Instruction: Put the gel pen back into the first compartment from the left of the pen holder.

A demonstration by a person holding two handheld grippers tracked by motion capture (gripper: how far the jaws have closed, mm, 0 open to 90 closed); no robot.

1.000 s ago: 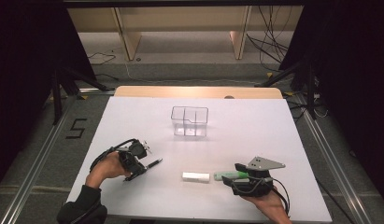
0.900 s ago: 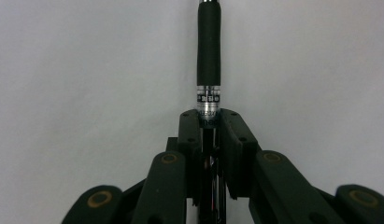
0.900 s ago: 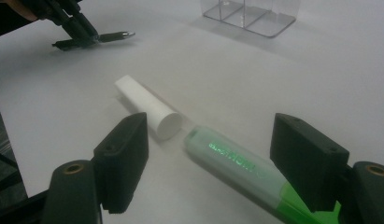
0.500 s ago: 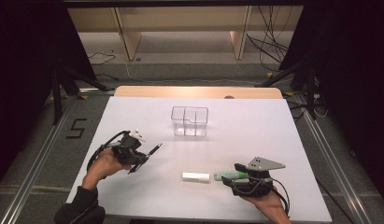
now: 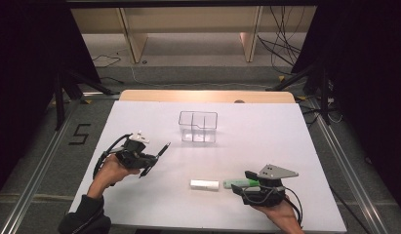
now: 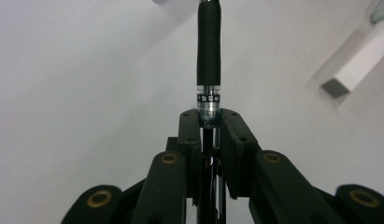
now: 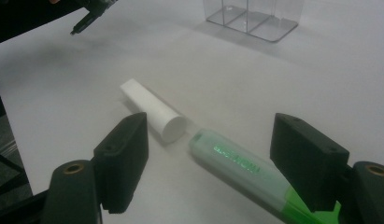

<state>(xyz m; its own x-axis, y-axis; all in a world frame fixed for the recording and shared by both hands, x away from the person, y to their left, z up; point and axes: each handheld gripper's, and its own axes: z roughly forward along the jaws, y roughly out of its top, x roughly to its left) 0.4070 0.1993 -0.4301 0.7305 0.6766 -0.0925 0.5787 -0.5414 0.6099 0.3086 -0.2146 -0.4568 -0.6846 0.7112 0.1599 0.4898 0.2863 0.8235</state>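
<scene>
Pen (image 5: 156, 157) in left tongs (image 5: 148, 161), tip toward clear box (image 5: 198, 126)

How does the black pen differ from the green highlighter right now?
The black pen is slim, dark and clamped in the left claw, lifted off the table. The green highlighter is thicker, pale green and lies on the table between the right claw's open jaws. Both are writing tools.

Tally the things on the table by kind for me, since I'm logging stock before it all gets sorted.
Black pen, clamped in the left gripper: 1
Green highlighter, lying between the open jaws of the right gripper: 1
White cylindrical stick: 1
Clear divided organizer box: 1
Total: 4
</scene>
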